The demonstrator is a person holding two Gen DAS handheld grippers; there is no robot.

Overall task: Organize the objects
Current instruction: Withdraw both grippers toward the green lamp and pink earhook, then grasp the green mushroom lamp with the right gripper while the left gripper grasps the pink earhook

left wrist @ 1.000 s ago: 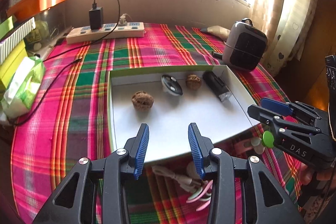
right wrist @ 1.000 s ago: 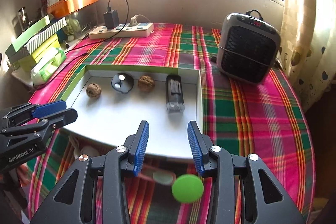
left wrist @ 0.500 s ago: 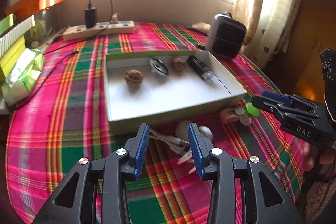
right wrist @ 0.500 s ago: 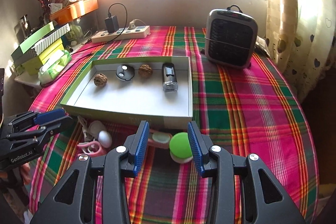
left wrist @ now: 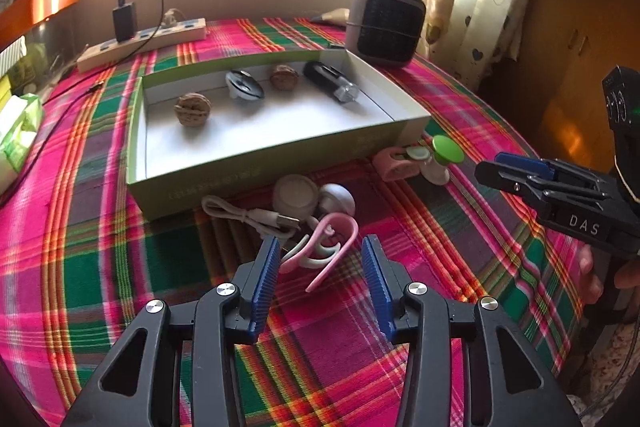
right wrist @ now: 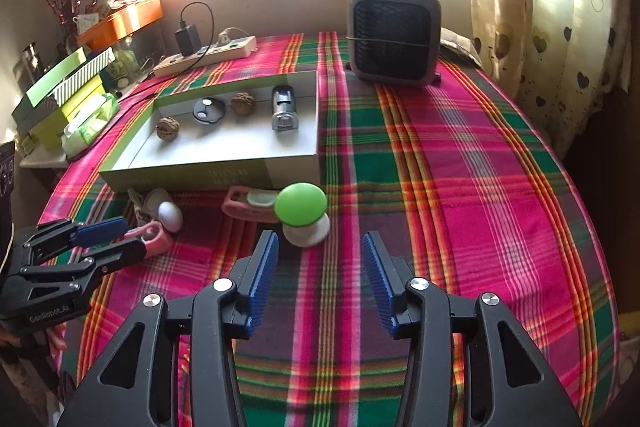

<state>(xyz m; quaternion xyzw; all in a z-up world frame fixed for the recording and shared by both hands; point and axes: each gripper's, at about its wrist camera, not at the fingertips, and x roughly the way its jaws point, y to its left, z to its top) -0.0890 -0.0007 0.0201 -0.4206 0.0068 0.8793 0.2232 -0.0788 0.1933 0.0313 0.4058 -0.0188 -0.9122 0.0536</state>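
A shallow green box (left wrist: 280,147) holds two walnuts (left wrist: 193,109), a dark round disc (left wrist: 244,85) and a black cylinder (left wrist: 330,87). On the cloth in front of it lie a pink and white clip (left wrist: 332,239), a white cable (left wrist: 244,213), two white round pieces (left wrist: 295,194), a pink case (right wrist: 250,205) and a green-capped white knob (right wrist: 301,205). My left gripper (left wrist: 320,255) is opening just above the clip, which lies between its tips, untouched. My right gripper (right wrist: 320,247) is opening just short of the green-capped knob, with nothing between its fingers.
A grey heater (right wrist: 394,39) stands behind the box at the right. A power strip (right wrist: 208,55) with a black charger lies at the back. Stacked boxes and a tissue pack (right wrist: 86,121) crowd the left edge. A curtain (right wrist: 540,7) hangs at the right.
Both grippers have drawn back from over the box towards the table's near side and sunk a little. Their jaws stand wider. The loose items in front of the box have come into view.
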